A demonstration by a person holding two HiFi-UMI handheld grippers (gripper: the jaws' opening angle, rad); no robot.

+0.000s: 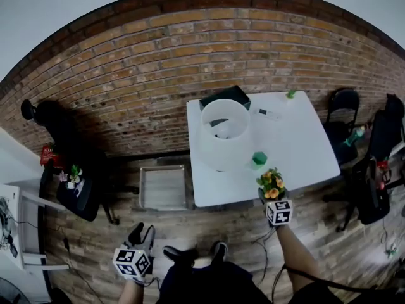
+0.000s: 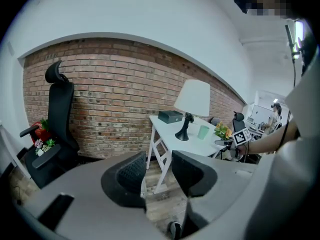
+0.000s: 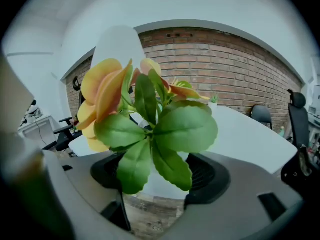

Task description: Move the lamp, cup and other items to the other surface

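Observation:
A white table (image 1: 297, 151) carries a lamp (image 1: 224, 135) with a white shade, a green cup (image 1: 259, 159), a black box (image 1: 228, 95), a pen (image 1: 266, 113) and a small green item (image 1: 291, 94). My right gripper (image 1: 271, 198) is at the table's near edge, shut on a small white pot of orange and yellow flowers (image 1: 271, 183). In the right gripper view the flowers (image 3: 150, 119) fill the middle and the white pot sits between the pads. My left gripper (image 1: 142, 235) hangs low at the left over the floor, open and empty (image 2: 158, 176). From there the lamp (image 2: 192, 101) and cup (image 2: 203, 132) show far off.
A black office chair (image 1: 73, 170) with small plants on its seat stands at the left by the brick wall. A grey tray-like stand (image 1: 163, 187) sits on the floor beside the table. More chairs (image 1: 345, 109) and gear crowd the right. A white desk (image 1: 16, 227) is at far left.

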